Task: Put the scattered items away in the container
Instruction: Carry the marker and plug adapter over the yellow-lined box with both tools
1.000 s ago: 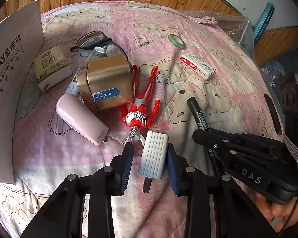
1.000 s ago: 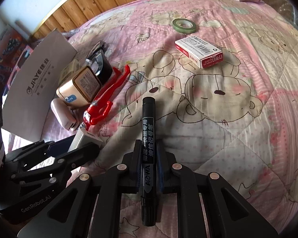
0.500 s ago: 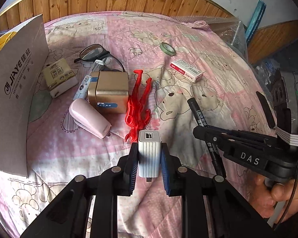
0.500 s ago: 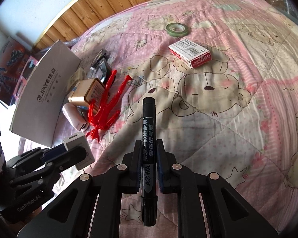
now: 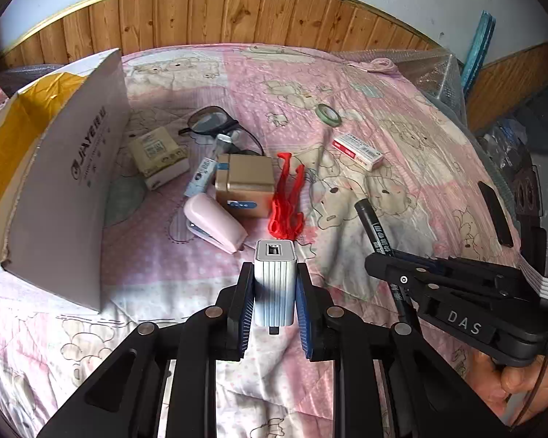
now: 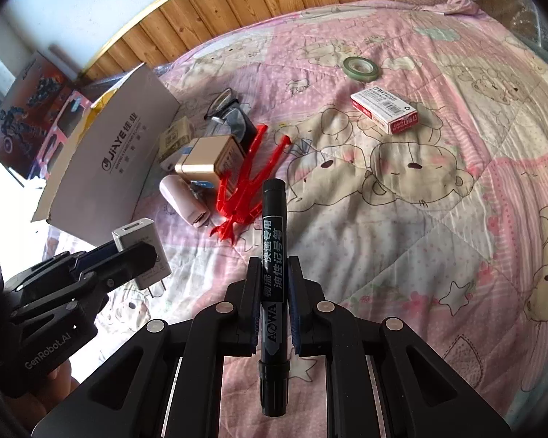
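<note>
My left gripper (image 5: 275, 273) is shut on a white ribbed charger (image 5: 275, 284), held above the pink quilt; the same charger (image 6: 142, 252) shows at the left of the right wrist view. A black marker (image 6: 272, 255) sits clamped in my shut right gripper (image 6: 273, 266), also lifted; the marker (image 5: 374, 230) appears at the right of the left wrist view. The open cardboard box (image 5: 65, 182) stands to the left. Scattered beyond lie a red toy figure (image 5: 286, 200), gold tin (image 5: 244, 186), pink stapler (image 5: 215, 224), glasses (image 5: 212, 122), small yellow box (image 5: 157, 155), red-white box (image 5: 358, 151) and green tape roll (image 5: 328, 113).
A tube with a blue label (image 5: 204, 169) leans against the gold tin. Bubble wrap (image 5: 431, 73) lies at the bed's far right corner, under wood panelling (image 5: 237, 14). A hand (image 5: 526, 383) holds the right gripper at the lower right. A toy carton (image 6: 25, 109) stands behind the cardboard box.
Both grippers have risen and drawn back from the quilt. The left gripper closed on the charger and lifted it; the right gripper lifted the marker. More of the cardboard box has come into view.
</note>
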